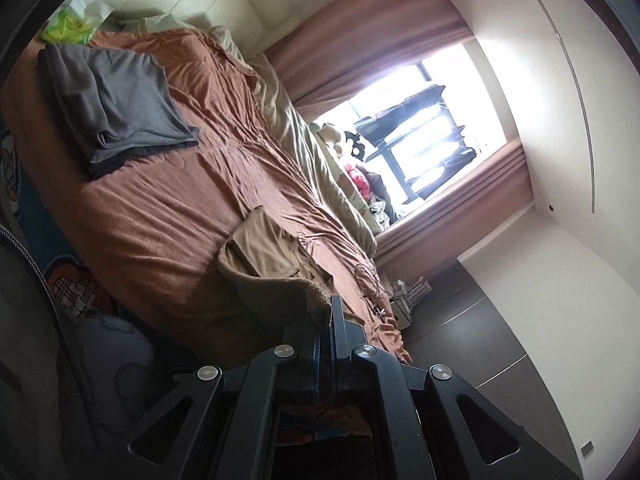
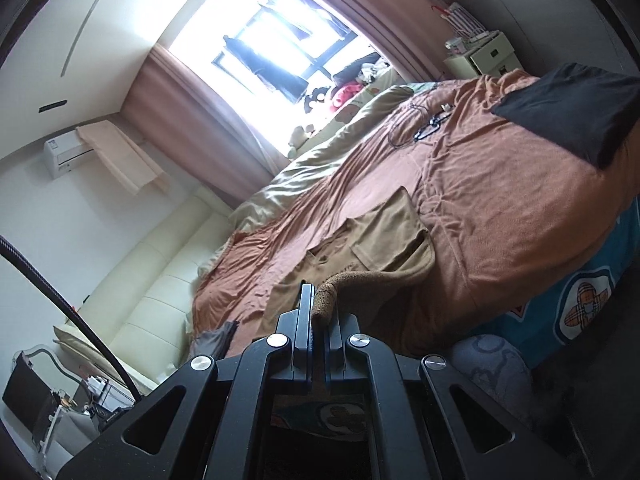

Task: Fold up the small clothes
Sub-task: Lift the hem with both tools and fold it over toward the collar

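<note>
Left wrist: left tongs [image 1: 326, 314] closed tight on the hem of the tan shorts [image 1: 264, 256], which trail ahead onto the rust bedspread [image 1: 160, 208]. Folded grey garment [image 1: 116, 100] lies far ahead-left.

Right wrist: right tongs [image 2: 318, 304] pinch a rolled edge of the tan shorts [image 2: 376, 240]; black garment [image 2: 580, 108] far ahead-right.

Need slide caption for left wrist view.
Left gripper pinches tan shorts' edge over rust bedspread; folded grey garment beyond.
</note>
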The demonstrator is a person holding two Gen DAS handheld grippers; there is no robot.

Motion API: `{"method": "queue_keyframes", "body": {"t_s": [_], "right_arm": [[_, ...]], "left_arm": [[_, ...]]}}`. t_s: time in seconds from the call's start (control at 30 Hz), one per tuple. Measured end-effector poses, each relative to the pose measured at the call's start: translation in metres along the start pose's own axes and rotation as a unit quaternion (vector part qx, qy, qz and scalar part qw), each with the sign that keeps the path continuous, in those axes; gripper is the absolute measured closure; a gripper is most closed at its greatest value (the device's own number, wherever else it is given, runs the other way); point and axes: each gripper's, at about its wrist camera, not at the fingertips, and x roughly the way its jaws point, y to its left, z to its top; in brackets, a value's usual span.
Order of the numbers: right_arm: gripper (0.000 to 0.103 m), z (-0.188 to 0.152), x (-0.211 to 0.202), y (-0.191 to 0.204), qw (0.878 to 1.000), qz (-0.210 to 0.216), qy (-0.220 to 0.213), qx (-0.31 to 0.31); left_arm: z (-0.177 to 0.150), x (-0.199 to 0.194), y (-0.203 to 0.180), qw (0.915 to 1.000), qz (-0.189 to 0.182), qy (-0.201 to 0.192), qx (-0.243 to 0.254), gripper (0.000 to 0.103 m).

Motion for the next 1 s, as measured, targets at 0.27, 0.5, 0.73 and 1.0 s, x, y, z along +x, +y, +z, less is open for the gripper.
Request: {"method": "queue_keyframes", "body": {"t_s": [0.27, 0.5, 0.73, 1.0], "right_arm": [[0.103, 0.026, 0.051, -0.004, 1.0, -0.013, 0.01, 0.007], [0.103, 0.066, 0.114, -0.003, 0.999, -0.035, 0.024, 0.001], [0.103, 0.106, 0.176, 0.003, 0.998, -0.051, 0.04, -0.003], [0.103, 0.134, 0.238, 0.001, 0.995, -0.074, 0.07, -0.001]], "left_arm": [[0.02, 0.048, 0.005, 0.9997, 0.024, 0.008, 0.001, 0.1], [0.056, 0.114, 0.003, 0.9983, 0.054, 0.023, 0.002, 0.1], [0.089, 0.183, -0.002, 0.9955, 0.084, 0.042, 0.015, 0.1], [0.113, 0.253, 0.004, 0.99, 0.12, 0.067, 0.03, 0.1]]}}
